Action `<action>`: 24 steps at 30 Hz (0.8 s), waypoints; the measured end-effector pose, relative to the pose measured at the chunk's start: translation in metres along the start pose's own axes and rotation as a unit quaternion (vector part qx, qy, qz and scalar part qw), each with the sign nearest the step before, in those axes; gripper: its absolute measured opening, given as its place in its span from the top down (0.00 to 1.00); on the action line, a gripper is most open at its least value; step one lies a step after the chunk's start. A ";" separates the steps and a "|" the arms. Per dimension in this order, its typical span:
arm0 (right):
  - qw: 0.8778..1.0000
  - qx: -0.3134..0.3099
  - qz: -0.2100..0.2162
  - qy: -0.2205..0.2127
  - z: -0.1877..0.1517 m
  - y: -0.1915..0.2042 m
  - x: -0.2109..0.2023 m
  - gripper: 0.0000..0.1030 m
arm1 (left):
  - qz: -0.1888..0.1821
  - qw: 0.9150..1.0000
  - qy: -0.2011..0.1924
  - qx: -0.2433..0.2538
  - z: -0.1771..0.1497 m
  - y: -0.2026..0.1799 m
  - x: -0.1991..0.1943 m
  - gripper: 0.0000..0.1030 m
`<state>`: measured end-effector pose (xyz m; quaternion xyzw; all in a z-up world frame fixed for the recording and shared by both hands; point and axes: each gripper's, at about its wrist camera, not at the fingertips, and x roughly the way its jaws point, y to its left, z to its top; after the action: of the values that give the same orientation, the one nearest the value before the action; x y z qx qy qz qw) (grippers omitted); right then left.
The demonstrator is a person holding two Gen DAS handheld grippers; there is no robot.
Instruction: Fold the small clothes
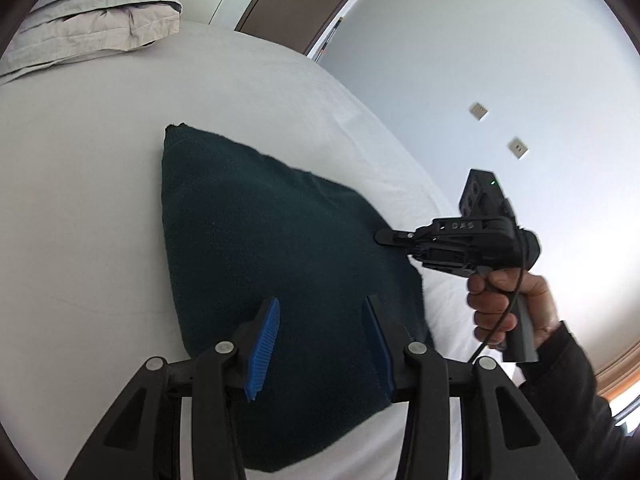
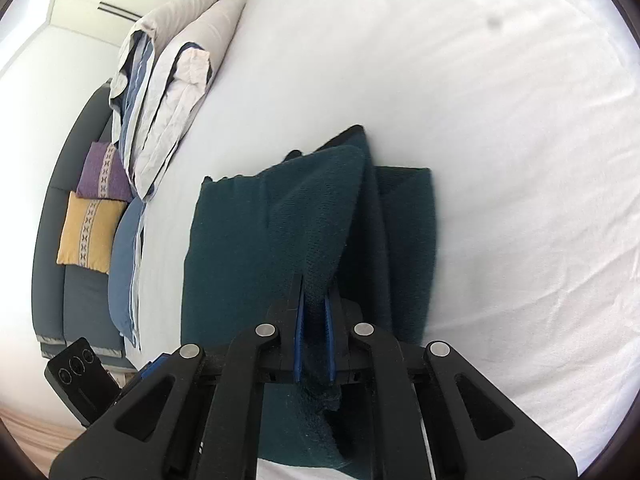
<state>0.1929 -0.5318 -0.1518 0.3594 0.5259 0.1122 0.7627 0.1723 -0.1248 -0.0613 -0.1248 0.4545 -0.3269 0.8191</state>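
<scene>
On the white bed (image 1: pixel 80 220) lies a dark green knitted garment (image 1: pixel 260 248), with folded bedding (image 1: pixel 92 12) at the far left. The left gripper (image 1: pixel 320 344) hovers over the garment's near part, its blue pads spread and touching nothing. The right gripper (image 2: pixel 316 332) is clamped on a raised fold of the garment's right edge.

The dark green cloth (image 1: pixel 280 280) runs off the bottom edge, and its right side (image 2: pixel 404 248) looks blurry.
</scene>
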 end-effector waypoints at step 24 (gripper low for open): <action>0.998 -0.036 0.014 0.051 -0.090 0.032 0.044 0.86 | -0.003 0.999 0.044 -0.023 -0.016 0.013 0.033 0.70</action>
<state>0.1385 -0.4452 -0.1793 0.3329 0.5544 0.1604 0.7457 0.1772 -0.1348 -0.0984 -0.1310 0.4969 -0.3238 0.7944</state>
